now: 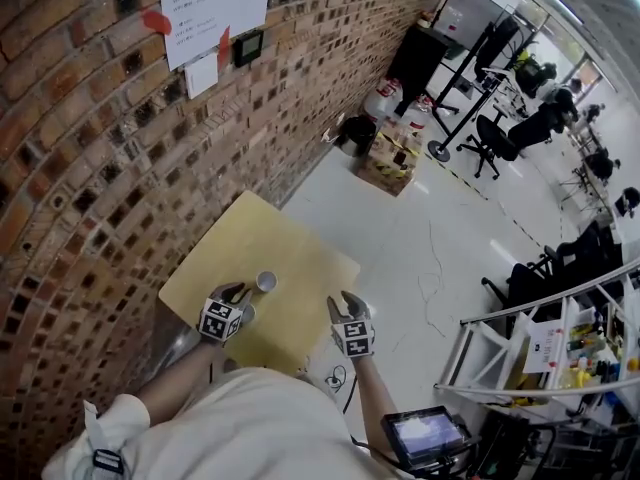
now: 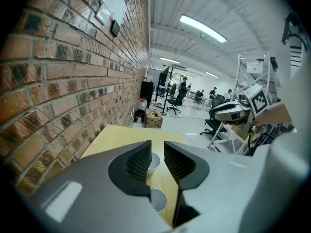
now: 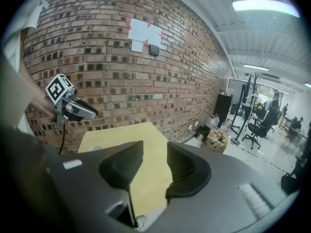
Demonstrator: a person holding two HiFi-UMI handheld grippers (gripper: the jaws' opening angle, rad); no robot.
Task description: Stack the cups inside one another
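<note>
While one pale, round-rimmed cup [image 2: 153, 161] is seen on the smooth yellow counter [image 2: 116, 136] just beyond the ribbed left tongs [image 2: 156, 152], held narrowly apart on nothing, a second cup [image 2: 158, 199] is seen nearer, just below them; the right tongs [image 3: 154, 154] are held apart, empty.

I work in an open lab workshop. A brick wall [image 1: 80, 168], office chairs [image 1: 490, 138] and metal shelving racks [image 1: 540, 353] surround me.

Bright, even light comes from long white ceiling tube lamps [image 2: 203, 28]. Both gripper views bulge and darken at the corners. Shadows are faint.
</note>
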